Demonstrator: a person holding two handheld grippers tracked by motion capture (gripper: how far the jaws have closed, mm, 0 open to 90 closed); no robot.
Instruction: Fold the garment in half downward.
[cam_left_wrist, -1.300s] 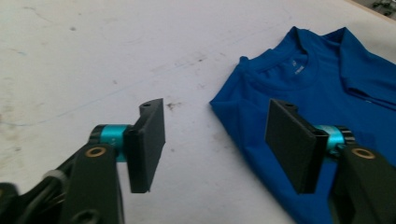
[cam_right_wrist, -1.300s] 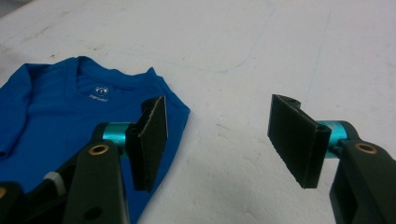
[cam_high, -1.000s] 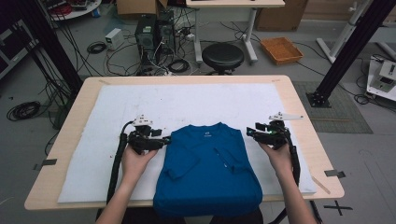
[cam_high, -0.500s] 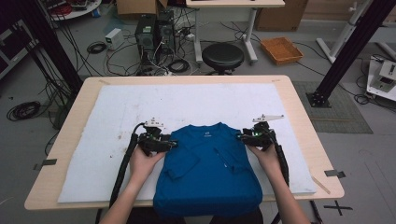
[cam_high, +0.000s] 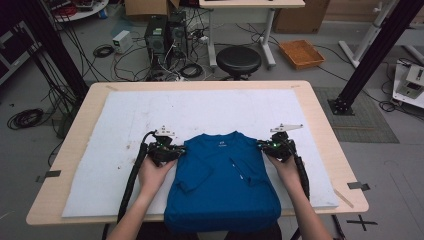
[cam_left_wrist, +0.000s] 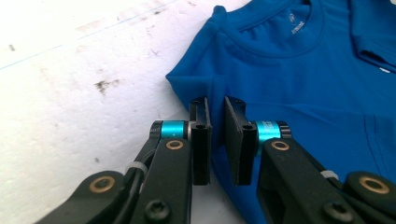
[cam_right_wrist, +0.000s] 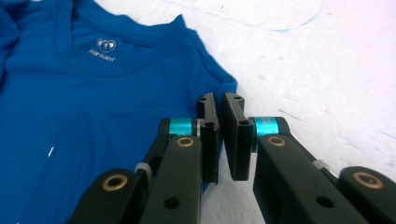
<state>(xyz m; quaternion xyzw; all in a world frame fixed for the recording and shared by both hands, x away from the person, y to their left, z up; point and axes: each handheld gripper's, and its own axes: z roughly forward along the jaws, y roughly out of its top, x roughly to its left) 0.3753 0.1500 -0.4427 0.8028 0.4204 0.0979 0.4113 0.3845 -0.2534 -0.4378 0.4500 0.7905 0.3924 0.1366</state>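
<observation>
One blue T-shirt (cam_high: 222, 180) lies folded on the white foam sheet (cam_high: 125, 125) that covers the wooden table (cam_high: 320, 120), at the near middle of the sheet with its collar pointing away from the person and its hem hanging over the near edge. Two grippers work it, one at each shoulder. The left gripper (cam_high: 172, 149) sits at the shirt's left shoulder corner; in the left gripper view its two black jaws have just been closing and now pinch a raised fold of blue cloth (cam_left_wrist: 215, 100) between their pads, only a narrow slit left. The right gripper (cam_high: 267, 146) sits at the right shoulder corner, and in the right gripper view its two jaws, likewise just closing, clamp the shoulder edge of the T-shirt (cam_right_wrist: 93, 107) in the same way. Two hands hold the grippers, and one black cable trails back from each. Beyond the table stand one round black stool (cam_high: 238, 60) and one orange tray (cam_high: 301, 52) on the floor
</observation>
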